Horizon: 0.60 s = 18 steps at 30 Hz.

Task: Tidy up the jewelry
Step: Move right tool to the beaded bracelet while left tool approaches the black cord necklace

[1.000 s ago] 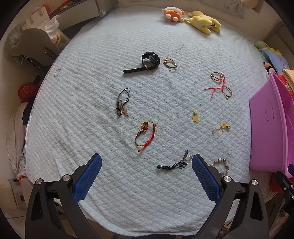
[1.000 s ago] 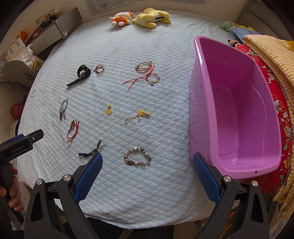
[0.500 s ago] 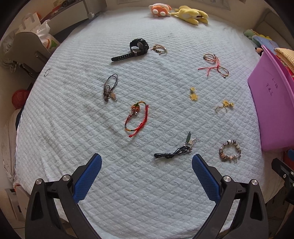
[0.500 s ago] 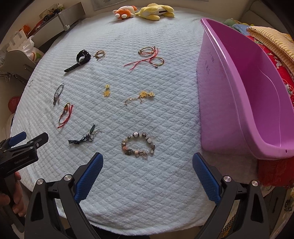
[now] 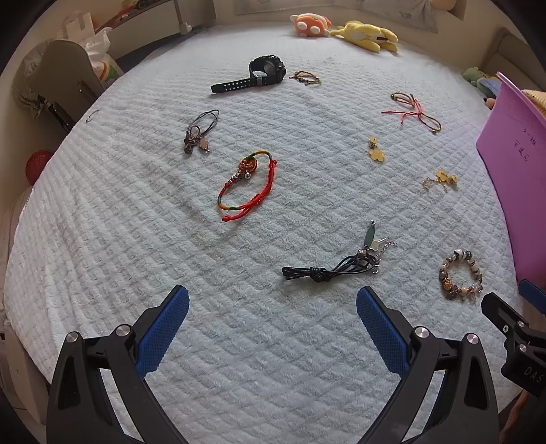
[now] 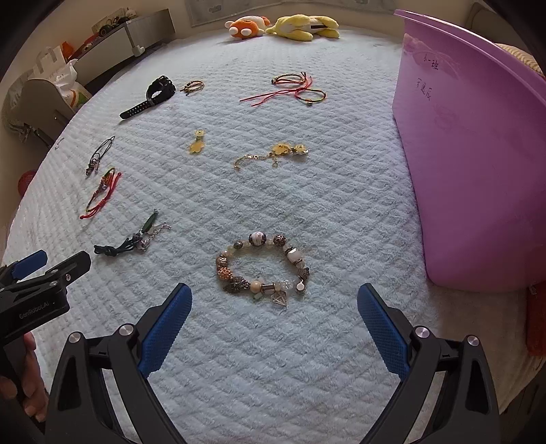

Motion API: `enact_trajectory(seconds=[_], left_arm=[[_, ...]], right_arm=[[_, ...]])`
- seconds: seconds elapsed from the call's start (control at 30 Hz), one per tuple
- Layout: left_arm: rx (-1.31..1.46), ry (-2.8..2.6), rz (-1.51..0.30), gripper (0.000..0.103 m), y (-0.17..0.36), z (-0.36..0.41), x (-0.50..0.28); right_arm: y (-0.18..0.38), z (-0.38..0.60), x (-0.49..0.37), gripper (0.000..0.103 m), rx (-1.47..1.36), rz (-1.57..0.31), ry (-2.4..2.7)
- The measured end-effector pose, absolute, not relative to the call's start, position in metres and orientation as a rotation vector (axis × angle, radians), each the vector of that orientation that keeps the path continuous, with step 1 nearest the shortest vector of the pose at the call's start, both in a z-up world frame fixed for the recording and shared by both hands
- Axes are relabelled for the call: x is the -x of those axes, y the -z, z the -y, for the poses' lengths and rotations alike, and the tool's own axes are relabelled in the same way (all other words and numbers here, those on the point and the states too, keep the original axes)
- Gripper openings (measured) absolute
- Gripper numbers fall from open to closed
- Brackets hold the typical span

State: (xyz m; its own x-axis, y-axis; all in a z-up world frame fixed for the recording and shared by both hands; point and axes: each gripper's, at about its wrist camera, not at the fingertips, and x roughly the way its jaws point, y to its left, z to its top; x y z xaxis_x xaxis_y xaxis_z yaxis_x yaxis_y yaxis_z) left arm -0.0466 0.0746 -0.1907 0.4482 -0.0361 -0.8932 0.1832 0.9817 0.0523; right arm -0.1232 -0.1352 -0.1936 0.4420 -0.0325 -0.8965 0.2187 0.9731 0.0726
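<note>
Several jewelry pieces lie on a light blue quilted bedspread (image 5: pixel 136 239). My left gripper (image 5: pixel 273 307) is open and empty, just short of a black cord necklace (image 5: pixel 327 271). A red braided bracelet (image 5: pixel 249 186) lies beyond it. My right gripper (image 6: pixel 273 304) is open and empty, just short of a beaded charm bracelet (image 6: pixel 262 266), which also shows in the left wrist view (image 5: pixel 460 275). A purple plastic tub (image 6: pixel 471 153) stands at the right. Farther off lie a black watch (image 5: pixel 256 73), gold flower pieces (image 6: pixel 273 155) and red string bracelets (image 6: pixel 293 90).
Two plush toys (image 6: pixel 283 25) lie at the far edge of the bed. A shelf and bags (image 5: pixel 78 68) stand off the bed at the left. Red patterned fabric (image 6: pixel 534 321) lies at the right beside the tub. The bed's front edge is under both grippers.
Both grippers have moved forward and lower toward the bed. The cord necklace and the beaded bracelet now look larger and closer. Nothing was picked up.
</note>
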Motion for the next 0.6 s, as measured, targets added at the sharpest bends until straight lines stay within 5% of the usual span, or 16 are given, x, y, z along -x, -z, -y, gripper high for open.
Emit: enact_trajectory(seconds=[0.6], left_arm=[[-0.171,0.206,-0.982,0.097,0.237,-0.054,0.048]], right_arm=[[0.242,0.127,0.115,0.093,-0.083,-1.023,0.161]])
